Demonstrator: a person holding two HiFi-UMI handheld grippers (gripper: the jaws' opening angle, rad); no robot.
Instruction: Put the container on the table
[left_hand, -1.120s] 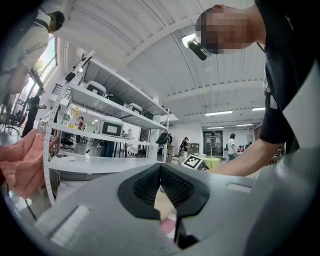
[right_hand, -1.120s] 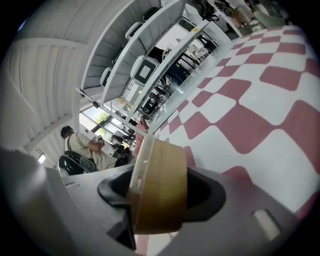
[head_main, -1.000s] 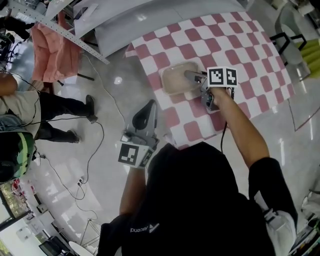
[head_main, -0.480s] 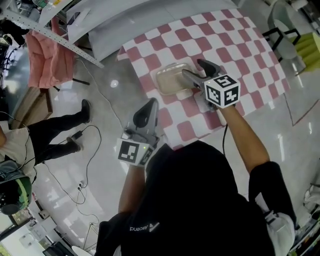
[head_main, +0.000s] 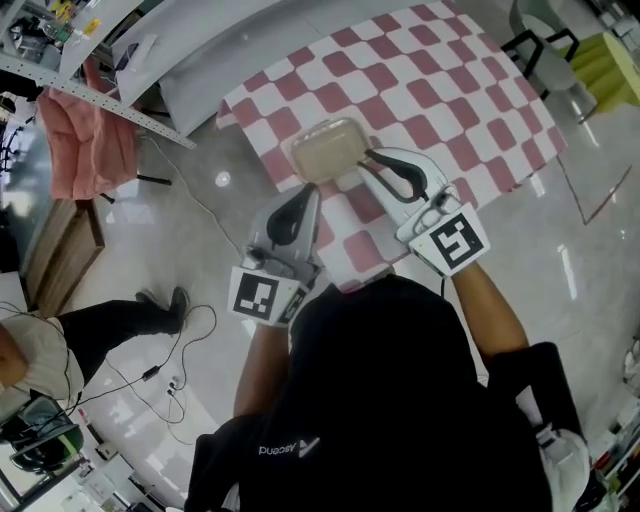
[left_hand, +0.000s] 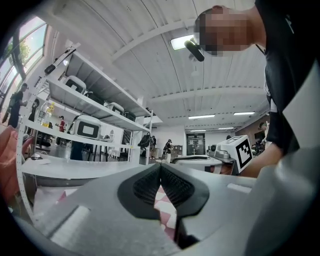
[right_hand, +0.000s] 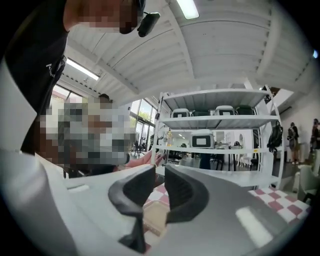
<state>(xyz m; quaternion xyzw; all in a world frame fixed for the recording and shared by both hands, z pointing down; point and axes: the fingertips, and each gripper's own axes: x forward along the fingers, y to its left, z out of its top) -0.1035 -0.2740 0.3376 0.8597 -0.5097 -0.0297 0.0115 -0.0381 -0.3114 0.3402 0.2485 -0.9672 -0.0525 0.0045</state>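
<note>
Container (head_main: 327, 147) sits near the table (head_main: 440, 90) edge.

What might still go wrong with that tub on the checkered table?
The container sits close to the table's edge, so a nudge might send it to the floor. The right tool, its jaws closing on nothing, is close by the rim and may catch it. The shut left tool hovers near that edge too.

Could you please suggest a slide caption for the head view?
Beige container sits on the checked table; right gripper, jaws closing empty, hovers near it, left gripper shut.
</note>
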